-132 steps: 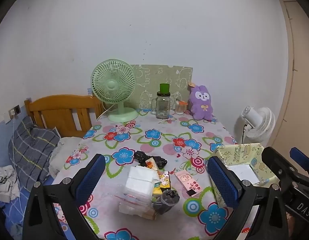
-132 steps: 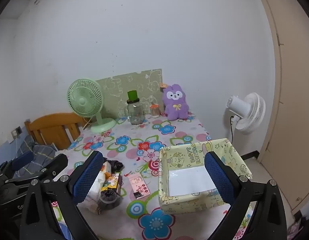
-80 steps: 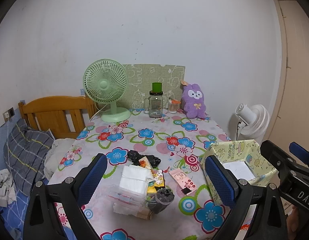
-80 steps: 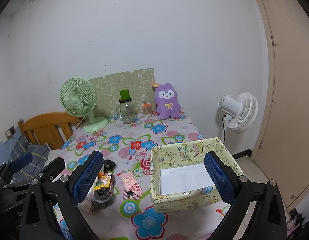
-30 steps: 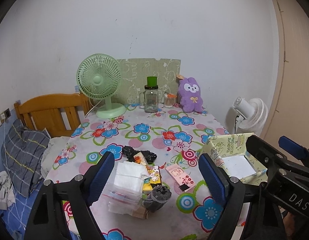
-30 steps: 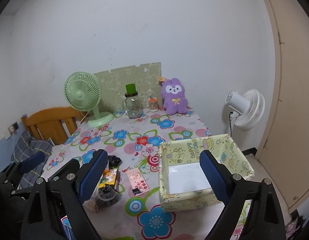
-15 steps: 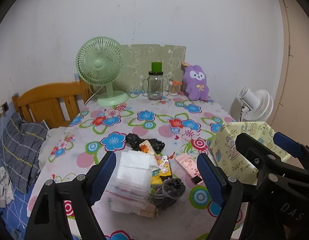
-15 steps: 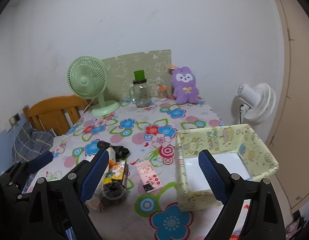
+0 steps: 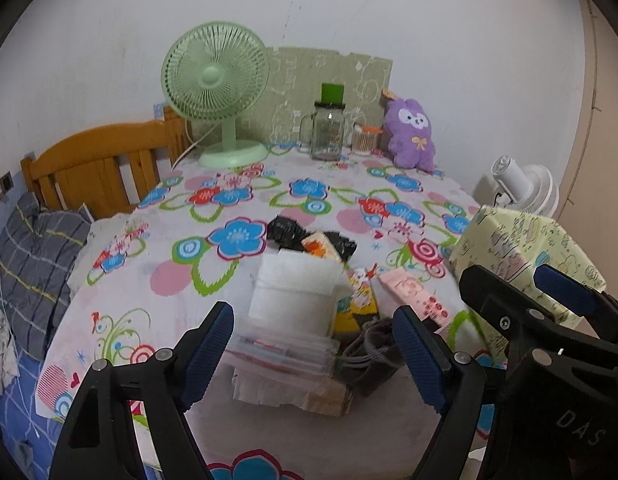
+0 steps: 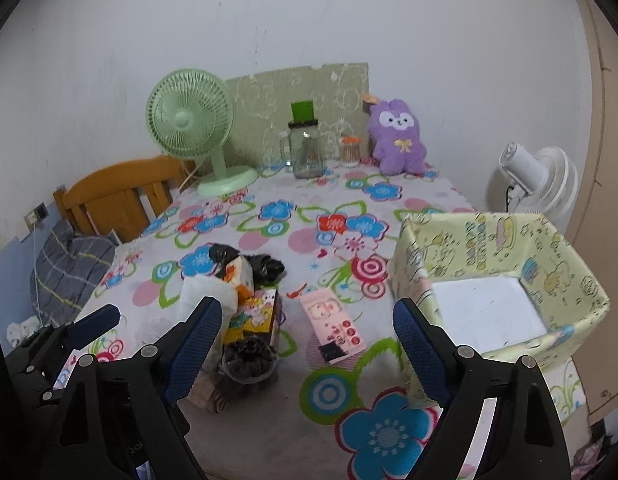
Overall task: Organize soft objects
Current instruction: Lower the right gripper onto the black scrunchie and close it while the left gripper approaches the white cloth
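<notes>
While both grippers hang over the near edge of the table (image 9: pixel 197 280), neither holds anything. The left gripper (image 9: pixel 315 350) stands wide, its blue pads (image 9: pixel 207 350) apart on either side of a heap of soft things, none of them pressed. The right gripper (image 10: pixel 307 354) is also wide but its jaws are closing, with only the flowered cloth and a pink packet (image 10: pixel 333 330) showing between them, untouched. The heap lies near the front of the table, left of the box (image 10: pixel 505 280): a white tissue pack (image 9: pixel 295 292) on top of clear bags (image 9: pixel 285 354), a grey pouch (image 9: pixel 373 350) just beside it, a yellow packet (image 9: pixel 357 300) between pack and pink packet, and black bags (image 9: pixel 285 230) with an orange-and-white pack (image 9: pixel 319 246) behind. In the right wrist view the grey pouch (image 10: pixel 247 360) sits in front of the yellow packet (image 10: pixel 255 316). The box, yellow-green with cartoon print and a white floor, stands open at the table's right front corner, well apart from the heap, with nothing seen inside it. At the far edge, against the wall, stand a green fan (image 9: pixel 217 92), a glass jar (image 9: pixel 327 132) with a green top, a small jar (image 9: pixel 365 140) and a purple plush (image 9: pixel 411 136). Left of the table are a wooden headboard (image 9: pixel 97 164) and a checked pillow (image 9: pixel 33 264); right of it, on the floor, stands a white fan (image 10: pixel 537 180).
</notes>
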`<state>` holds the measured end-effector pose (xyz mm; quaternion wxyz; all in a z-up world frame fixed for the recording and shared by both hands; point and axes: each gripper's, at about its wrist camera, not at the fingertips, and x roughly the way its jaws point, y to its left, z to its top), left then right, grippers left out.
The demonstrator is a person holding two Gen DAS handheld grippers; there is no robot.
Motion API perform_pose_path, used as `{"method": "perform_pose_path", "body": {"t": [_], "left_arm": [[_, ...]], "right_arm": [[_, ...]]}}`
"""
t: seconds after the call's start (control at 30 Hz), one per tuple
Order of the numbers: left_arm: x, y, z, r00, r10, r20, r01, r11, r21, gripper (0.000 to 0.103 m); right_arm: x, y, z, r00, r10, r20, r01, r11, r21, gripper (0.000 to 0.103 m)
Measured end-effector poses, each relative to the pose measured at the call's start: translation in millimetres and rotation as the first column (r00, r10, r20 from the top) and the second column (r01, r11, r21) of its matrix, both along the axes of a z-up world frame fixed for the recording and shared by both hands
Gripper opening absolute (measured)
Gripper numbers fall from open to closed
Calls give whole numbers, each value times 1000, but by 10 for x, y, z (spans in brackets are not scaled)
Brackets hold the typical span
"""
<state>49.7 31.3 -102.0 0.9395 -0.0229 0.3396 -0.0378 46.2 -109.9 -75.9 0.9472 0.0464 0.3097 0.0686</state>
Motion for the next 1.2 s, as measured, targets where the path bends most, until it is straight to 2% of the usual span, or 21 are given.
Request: {"method": "perform_pose_path", "body": {"t": [0.57,0.8,1.03,1.2], "left_arm": [[259,114,-435,995,0,-95,3,999,32,79],[401,114,-515,993,-8,-120,16,998,61,79],[472,100,-550,990,-22,-141,31,998,63,78],[470,134,-559,988,-2,-157,11,998,54,79]], "right_arm": [[339,344,-461,982,67,-177,-73,997,-25,82],[474,397,-584,966,86,-244,-86,996,9,70],[561,440,-630,949,139,-281,-125,990,67,41],[554,463,-628,951,145,-272,-134,989,59,39]]}}
